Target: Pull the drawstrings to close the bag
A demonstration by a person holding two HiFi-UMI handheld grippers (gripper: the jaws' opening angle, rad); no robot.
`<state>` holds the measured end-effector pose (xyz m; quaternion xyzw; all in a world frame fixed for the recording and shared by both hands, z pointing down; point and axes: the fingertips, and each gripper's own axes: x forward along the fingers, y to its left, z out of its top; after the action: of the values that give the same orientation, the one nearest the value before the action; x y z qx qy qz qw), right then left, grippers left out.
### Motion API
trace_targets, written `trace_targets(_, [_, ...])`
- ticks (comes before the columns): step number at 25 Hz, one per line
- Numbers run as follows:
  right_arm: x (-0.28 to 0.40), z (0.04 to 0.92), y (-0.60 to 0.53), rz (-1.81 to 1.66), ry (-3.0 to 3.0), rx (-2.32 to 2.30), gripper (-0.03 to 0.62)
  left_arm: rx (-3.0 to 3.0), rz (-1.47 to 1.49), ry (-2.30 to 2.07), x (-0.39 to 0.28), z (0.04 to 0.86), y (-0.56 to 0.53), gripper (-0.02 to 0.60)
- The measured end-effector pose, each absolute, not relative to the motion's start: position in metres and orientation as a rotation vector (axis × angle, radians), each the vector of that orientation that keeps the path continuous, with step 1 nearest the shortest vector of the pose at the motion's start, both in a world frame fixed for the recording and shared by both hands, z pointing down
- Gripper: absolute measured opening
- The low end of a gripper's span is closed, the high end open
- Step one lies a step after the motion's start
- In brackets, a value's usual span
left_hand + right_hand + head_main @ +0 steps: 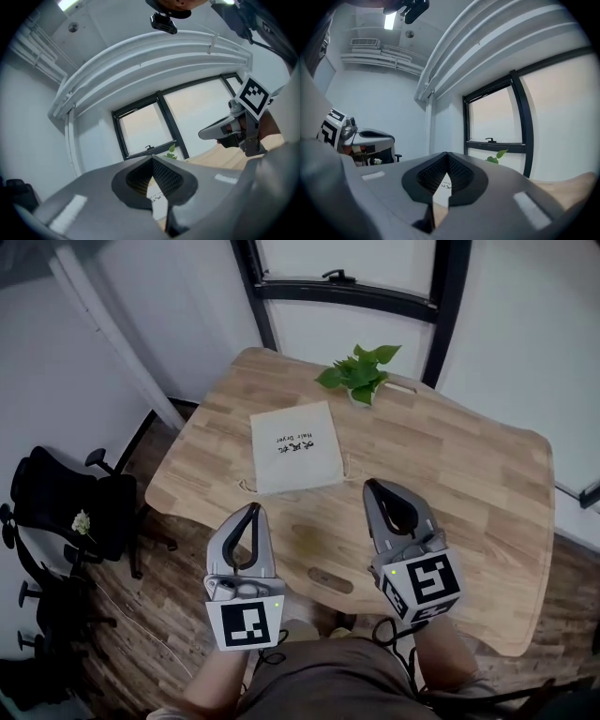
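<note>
A flat white cloth bag (295, 447) with dark print lies on the wooden table (450, 465), its mouth toward me. Thin drawstring loops stick out at its near left corner (247, 487) and its right side (349, 465). My left gripper (254, 508) hovers just short of the bag's near left corner, jaws shut and empty. My right gripper (372, 485) hangs to the right of the bag, also shut on nothing. In the left gripper view a sliver of the bag (157, 198) shows below the closed jaw tips (152, 158); the right gripper view shows the same (442, 185).
A small green potted plant (361, 373) stands at the table's far edge behind the bag. A black office chair (70, 507) stands on the floor to the left. A dark-framed window (347, 287) is beyond the table.
</note>
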<state>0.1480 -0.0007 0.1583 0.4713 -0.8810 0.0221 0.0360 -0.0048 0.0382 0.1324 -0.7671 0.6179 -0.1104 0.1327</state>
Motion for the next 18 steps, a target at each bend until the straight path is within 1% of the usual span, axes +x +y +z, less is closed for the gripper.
trace_targets(8, [0.137,0.137,-0.029,0.0,-2.754,1.393,0.029,-2.114,-0.268,1.863,-0.03,0.104,0.022,0.0])
trace_targets(13, [0.128,0.146,-0.052,0.002,-2.747,1.355,0.029,-2.104,-0.304,1.925,-0.053,0.118,0.003,0.0])
trace_targets(18, [0.117,0.173,-0.073,0.033,-2.721,1.299,0.029,-2.157,-0.355,1.95,-0.072,0.149,-0.02,0.0])
